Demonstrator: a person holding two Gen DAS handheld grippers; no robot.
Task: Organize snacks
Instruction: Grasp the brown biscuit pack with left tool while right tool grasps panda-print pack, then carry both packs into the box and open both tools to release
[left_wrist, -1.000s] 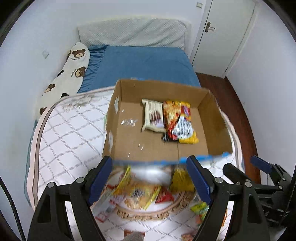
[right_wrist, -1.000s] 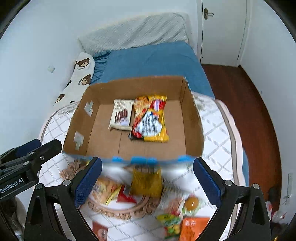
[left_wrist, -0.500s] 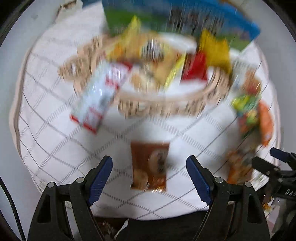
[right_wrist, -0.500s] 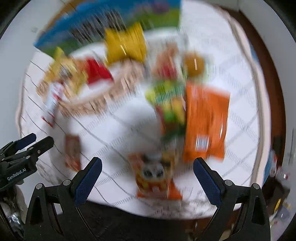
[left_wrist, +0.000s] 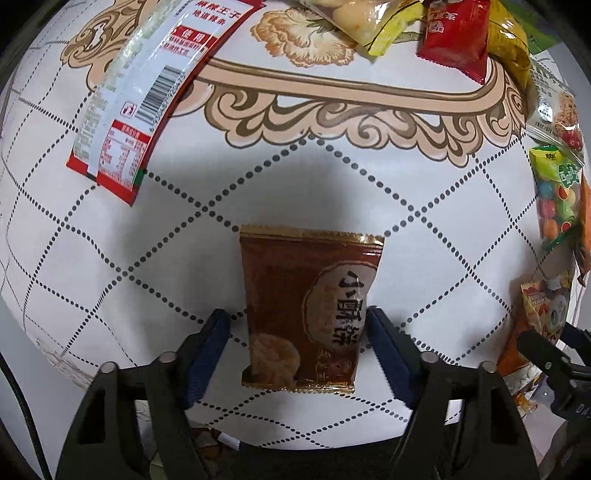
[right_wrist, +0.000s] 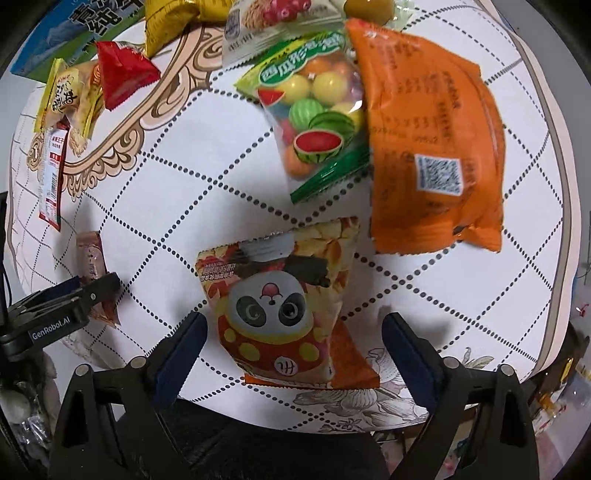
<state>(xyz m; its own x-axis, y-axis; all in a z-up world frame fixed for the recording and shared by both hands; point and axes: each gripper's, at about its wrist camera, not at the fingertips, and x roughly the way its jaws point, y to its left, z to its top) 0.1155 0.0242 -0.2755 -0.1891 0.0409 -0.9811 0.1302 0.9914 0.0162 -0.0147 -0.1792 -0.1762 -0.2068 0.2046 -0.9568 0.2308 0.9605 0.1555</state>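
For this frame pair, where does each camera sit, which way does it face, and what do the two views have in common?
Left wrist: on the left gripper, looking steeply down at a brown packet between its closing fingers; the right gripper shows at the edge.
Right wrist: on the right gripper, looking steeply down at a panda packet between its closing fingers; the left gripper shows at the edge.
Shared: the quilted cloth, the brown packet and the red packet.

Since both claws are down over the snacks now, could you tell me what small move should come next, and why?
Probably finish closing both claws. The left claw straddles the brown pastry packet, its jaws closing, one pad at the packet's edge, the other a little off. The right claw straddles the panda snack bag, also closing, with wider gaps either side.
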